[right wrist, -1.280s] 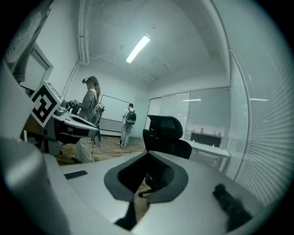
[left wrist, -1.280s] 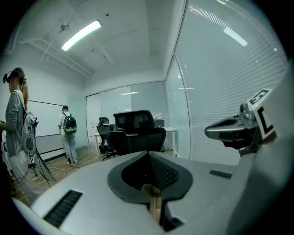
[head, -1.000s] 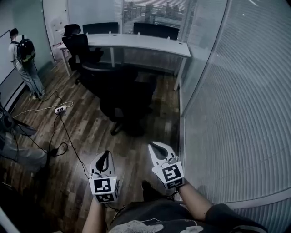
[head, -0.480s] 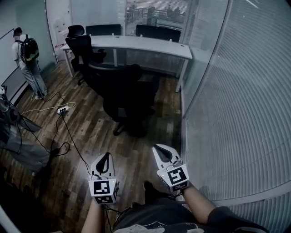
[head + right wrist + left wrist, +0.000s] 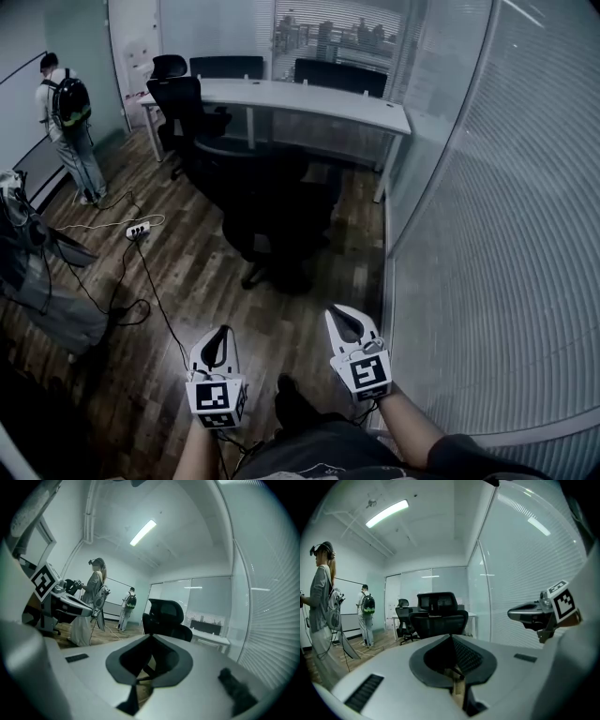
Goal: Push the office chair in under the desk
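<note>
Two grippers, one desk, three office chairs, two people and one power strip can be counted. The left gripper [image 5: 221, 331] sits at the bottom of the head view, left of centre, its jaws pressed together with nothing between them. The right gripper [image 5: 332, 311] is at bottom centre-right, its jaws likewise together and empty.

The office chair [image 5: 272, 206] stands at the middle of the frame on the wood floor, well above both grippers and apart from the desk [image 5: 309, 98], which runs across the upper centre. The chair is upright, long axis vertical, headrest on top. In the left gripper view its wide back and headrest are square to the camera; the head view is too dark to tell which way the seat faces.

A second chair [image 5: 183, 103] stands at the desk's left end, with a third [image 5: 169, 66] just above it. A person with a backpack [image 5: 70, 117] is at upper left, another person [image 5: 321, 602] at the left edge, and the power strip [image 5: 138, 229] lies on the floor at centre left
</note>
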`<move>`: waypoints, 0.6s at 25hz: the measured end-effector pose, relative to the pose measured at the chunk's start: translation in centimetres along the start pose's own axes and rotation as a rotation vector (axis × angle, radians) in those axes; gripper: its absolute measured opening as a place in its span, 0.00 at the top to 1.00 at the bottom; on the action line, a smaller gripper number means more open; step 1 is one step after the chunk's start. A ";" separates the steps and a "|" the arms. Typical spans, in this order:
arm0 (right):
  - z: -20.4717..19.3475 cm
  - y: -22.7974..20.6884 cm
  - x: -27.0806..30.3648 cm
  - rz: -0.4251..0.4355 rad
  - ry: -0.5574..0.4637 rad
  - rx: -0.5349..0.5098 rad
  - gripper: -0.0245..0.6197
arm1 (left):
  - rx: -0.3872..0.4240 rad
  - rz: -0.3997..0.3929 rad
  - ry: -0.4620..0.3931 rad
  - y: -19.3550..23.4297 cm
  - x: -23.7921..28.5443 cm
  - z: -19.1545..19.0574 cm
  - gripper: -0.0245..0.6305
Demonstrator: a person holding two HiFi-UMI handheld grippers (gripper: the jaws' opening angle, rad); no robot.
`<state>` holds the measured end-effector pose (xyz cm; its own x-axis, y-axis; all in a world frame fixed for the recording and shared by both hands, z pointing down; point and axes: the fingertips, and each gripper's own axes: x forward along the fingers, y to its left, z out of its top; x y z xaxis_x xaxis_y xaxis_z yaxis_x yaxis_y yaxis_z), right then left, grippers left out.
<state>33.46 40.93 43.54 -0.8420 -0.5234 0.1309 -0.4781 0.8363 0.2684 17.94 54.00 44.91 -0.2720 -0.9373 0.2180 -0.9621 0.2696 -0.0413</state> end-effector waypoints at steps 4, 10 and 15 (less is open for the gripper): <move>0.2 -2.1 4.0 -0.027 0.004 0.016 0.92 | -0.012 0.028 -0.013 2.1 2.6 1.3 0.93; -1.1 -5.5 11.0 -0.047 0.039 0.066 0.92 | -0.011 0.004 -0.043 4.9 8.9 2.9 0.93; -1.6 -7.5 15.7 -0.050 0.051 0.064 0.92 | 0.041 0.011 -0.005 6.5 13.9 3.0 0.93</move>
<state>24.22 26.24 45.07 -0.8038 -0.5708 0.1676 -0.5354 0.8169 0.2143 7.82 42.08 44.74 -0.2825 -0.9354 0.2129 -0.9590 0.2705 -0.0839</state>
